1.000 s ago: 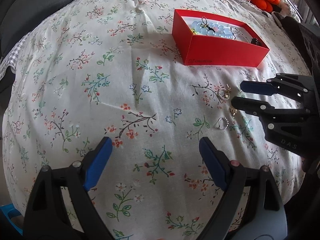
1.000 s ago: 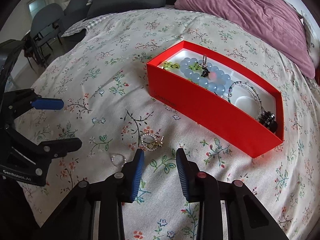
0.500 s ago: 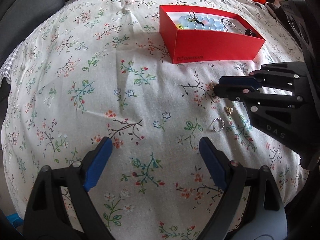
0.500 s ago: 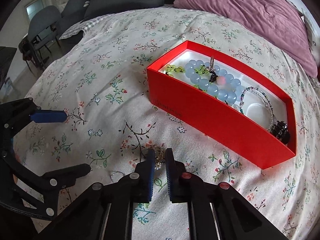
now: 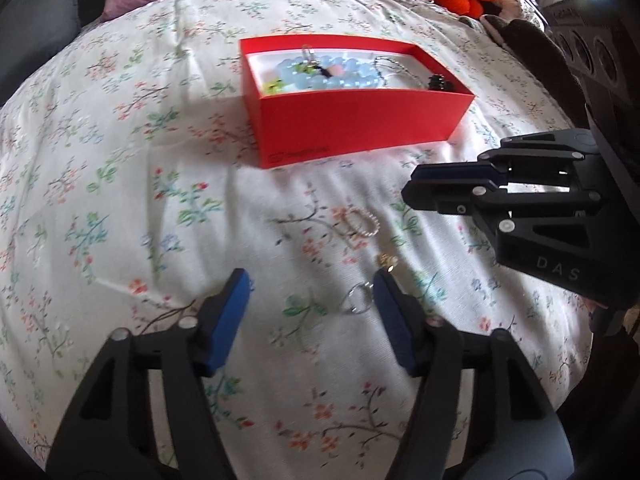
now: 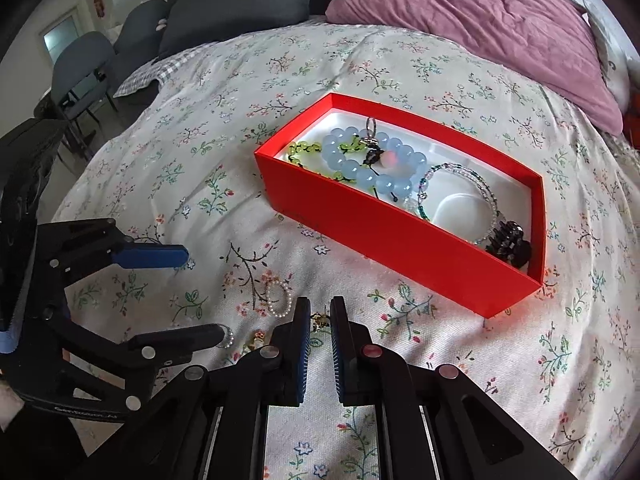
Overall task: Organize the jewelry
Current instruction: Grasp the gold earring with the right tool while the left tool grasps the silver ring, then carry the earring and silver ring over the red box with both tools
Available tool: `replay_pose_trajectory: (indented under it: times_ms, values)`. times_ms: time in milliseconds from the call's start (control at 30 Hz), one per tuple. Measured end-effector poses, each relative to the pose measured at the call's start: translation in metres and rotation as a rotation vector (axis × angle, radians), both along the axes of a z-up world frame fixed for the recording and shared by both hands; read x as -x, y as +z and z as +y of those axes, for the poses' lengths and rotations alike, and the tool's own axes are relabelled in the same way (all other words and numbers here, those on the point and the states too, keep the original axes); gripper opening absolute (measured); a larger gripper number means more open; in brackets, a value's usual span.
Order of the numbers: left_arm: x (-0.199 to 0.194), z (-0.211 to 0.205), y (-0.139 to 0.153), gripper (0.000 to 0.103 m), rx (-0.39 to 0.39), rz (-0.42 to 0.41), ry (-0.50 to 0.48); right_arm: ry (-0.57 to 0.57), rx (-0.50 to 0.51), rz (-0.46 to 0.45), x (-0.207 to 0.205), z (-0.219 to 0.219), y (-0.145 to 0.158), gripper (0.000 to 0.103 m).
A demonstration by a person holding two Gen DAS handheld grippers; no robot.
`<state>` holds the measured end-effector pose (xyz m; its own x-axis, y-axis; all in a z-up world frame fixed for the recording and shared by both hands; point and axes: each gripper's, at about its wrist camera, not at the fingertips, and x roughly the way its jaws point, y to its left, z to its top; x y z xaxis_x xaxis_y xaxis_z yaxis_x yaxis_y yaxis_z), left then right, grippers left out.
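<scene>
Spread over the bed: a floral bedspread (image 5: 120, 160). On it, an open red box (image 6: 392, 236) holding a blue bead bracelet (image 6: 372, 160), green beads (image 6: 308, 150), a thin bangle (image 6: 460, 196) and a black clip (image 6: 508, 240). In front of the box, loose on the cloth: a small pearl ring (image 5: 362, 226), a gold piece (image 5: 387, 261) and a silver ring (image 5: 358, 302). Left gripper (image 5: 310, 300) closing, jaws apart, silver ring just inside its right finger, not pressed. Right gripper (image 6: 319, 320) pinched almost together; something small and gold at the tips, cannot tell if clamped. Behind: purple pillow (image 6: 480, 20), grey chairs (image 6: 84, 60).
</scene>
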<state>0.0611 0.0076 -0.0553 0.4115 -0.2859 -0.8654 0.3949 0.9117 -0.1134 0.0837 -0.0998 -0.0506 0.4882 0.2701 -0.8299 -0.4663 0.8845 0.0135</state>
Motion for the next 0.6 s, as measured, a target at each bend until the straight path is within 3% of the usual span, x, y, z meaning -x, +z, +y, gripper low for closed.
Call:
replay_pose_trajectory:
  times_ms: [433,600]
  values:
    - [-0.021,-0.028,-0.006,0.040,0.090,0.024,-0.013,-0.041,0.033,0.037,-0.001,-0.015,-0.001,0.010]
    - [-0.024,-0.036,-0.009,0.008,0.063,0.021,-0.007,-0.051,0.038,0.054,-0.002,-0.017,-0.002,0.010]
